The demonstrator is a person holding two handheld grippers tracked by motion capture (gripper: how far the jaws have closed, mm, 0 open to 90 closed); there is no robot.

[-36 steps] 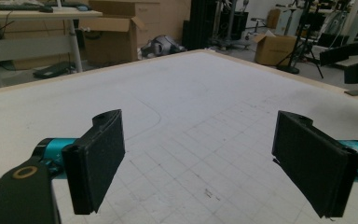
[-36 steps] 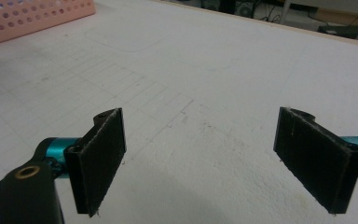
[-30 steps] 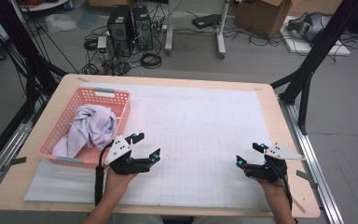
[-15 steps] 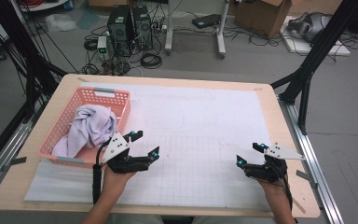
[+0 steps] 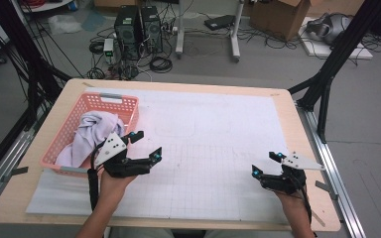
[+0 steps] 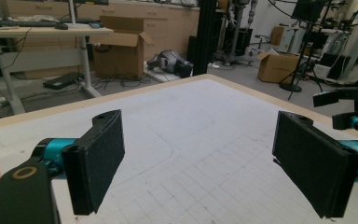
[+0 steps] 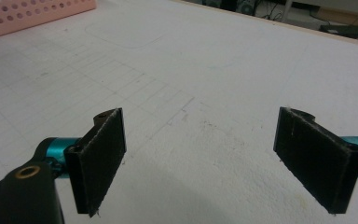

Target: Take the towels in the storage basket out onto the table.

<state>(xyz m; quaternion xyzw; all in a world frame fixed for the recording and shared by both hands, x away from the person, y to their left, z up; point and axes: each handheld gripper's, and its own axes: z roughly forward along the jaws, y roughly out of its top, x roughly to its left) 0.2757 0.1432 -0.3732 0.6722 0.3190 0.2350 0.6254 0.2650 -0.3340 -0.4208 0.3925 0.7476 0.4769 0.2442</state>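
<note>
White cloth [image 5: 93, 133] in pink basket [image 5: 69, 130]

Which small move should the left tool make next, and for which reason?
Probably it should turn toward the pink basket and reach over its near rim to the white cloth. The left tool hangs open and empty just beside the basket, the cloth lies bunched inside, and the right tool waits open far across the mat.

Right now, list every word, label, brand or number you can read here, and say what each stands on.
No readable text.
White mat: drawn grid lines and outlines, no letters or numbers.
Pink basket and cloth: no label.
Cardboard boxes: any print is too blurred.
</note>
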